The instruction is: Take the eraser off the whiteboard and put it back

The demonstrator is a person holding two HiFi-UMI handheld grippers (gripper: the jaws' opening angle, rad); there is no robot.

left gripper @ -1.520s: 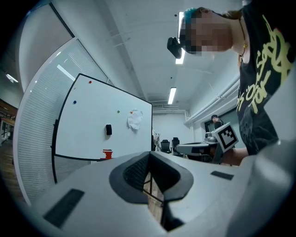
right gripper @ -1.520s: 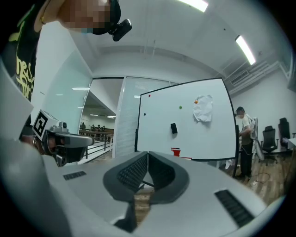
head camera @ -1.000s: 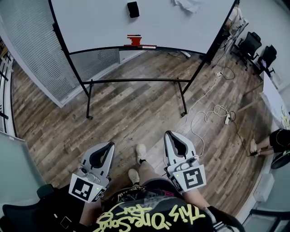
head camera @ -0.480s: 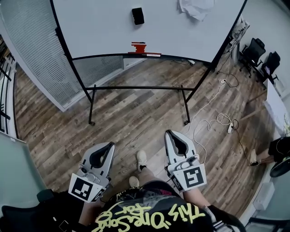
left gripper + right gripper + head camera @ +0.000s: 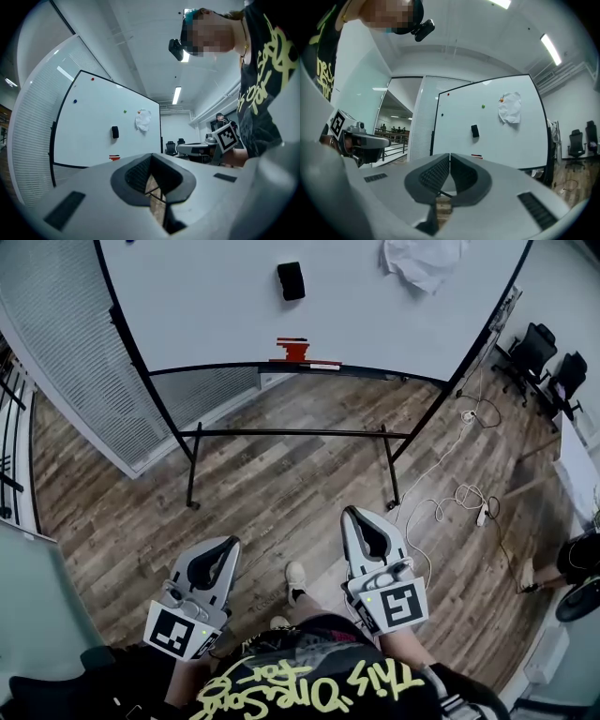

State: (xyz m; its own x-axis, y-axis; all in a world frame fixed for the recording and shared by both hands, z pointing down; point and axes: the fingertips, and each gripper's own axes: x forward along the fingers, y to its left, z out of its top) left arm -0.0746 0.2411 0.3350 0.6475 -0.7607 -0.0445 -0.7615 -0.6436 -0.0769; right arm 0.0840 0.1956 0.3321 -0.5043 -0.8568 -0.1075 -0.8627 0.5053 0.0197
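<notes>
The left tongs (image 5: pixel 229 543) and right tongs (image 5: pixel 351 514) were pressed together, empty. The eraser (image 5: pixel 292 280) sat on the whiteboard (image 5: pixel 206 306), well ahead of both.

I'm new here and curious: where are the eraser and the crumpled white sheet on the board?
eraser (image 5: pixel 292 280), head view, middle of its black body
crumpled white sheet (image 5: pixel 419 261), head view, its centre
</notes>
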